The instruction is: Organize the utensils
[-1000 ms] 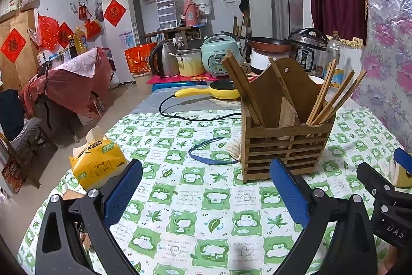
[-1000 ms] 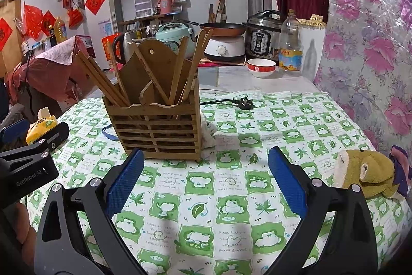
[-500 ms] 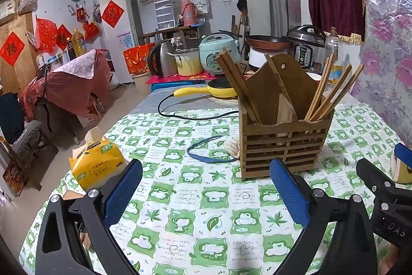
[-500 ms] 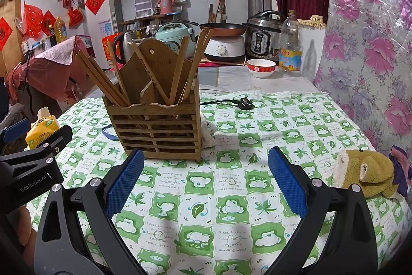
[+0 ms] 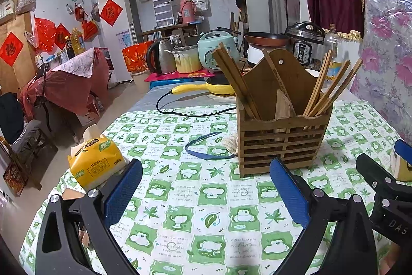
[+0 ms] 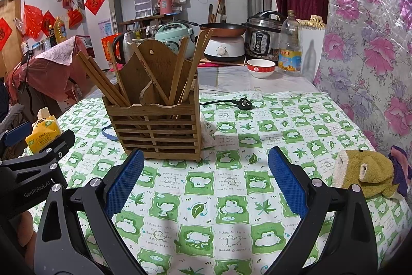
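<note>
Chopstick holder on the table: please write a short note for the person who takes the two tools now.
Left tool: open, empty, over the tablecloth, short of the holder.
Right tool: open, empty, likewise in front of the holder.
The wooden holder stands upright on the table. The chopsticks stand in it, leaning apart: a dark bundle on one side, lighter ones on the other.
Done: no chopstick lies loose on the cloth in view.
Left: cannot tell from here; perhaps sorting within the compartments.

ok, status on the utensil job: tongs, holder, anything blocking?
Left tongs open, empty. Right tongs open, empty. Chopsticks standing in wooden holder. Path to holder clear; blue band lies beside it.
</note>
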